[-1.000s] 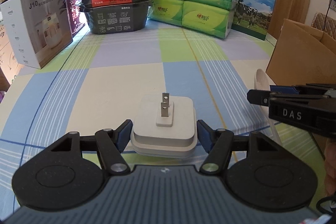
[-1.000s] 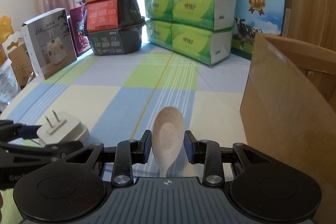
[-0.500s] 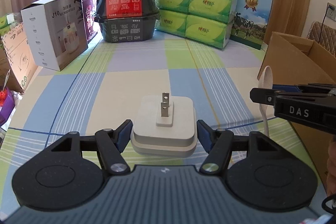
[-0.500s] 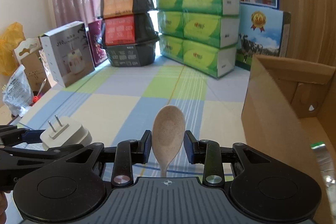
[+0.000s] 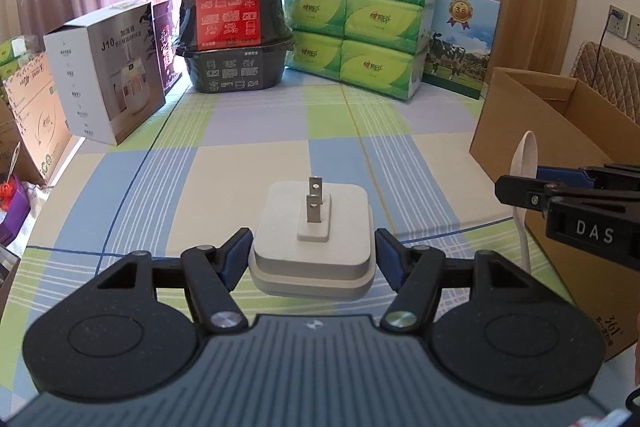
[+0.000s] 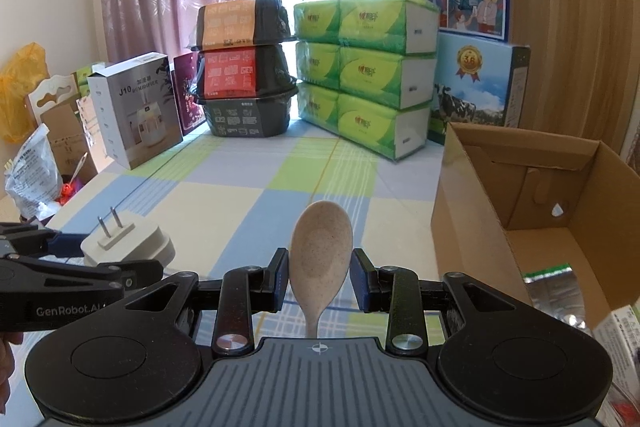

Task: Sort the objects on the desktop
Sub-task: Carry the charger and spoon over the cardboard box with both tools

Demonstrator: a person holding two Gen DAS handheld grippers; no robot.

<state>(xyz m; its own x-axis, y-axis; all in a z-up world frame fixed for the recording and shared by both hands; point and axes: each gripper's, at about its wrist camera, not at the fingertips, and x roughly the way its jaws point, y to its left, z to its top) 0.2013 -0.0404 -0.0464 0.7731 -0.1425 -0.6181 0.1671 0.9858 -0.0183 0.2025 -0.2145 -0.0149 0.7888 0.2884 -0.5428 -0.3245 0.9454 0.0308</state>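
Both tongs have risen: left tongs (image 5: 312,259) pinching the plug (image 5: 314,227), right tongs (image 6: 320,279) pinching the spoon (image 6: 320,251).

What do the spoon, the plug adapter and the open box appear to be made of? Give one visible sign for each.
Spoon: probably a matte plastic or fibre composite, beige with fine brown speckles.
Plug adapter: smooth white moulded plastic with rounded corners, and two grey metal prongs.
Open box: brown corrugated cardboard, dull surface, folded flaps and a cut-out handle.
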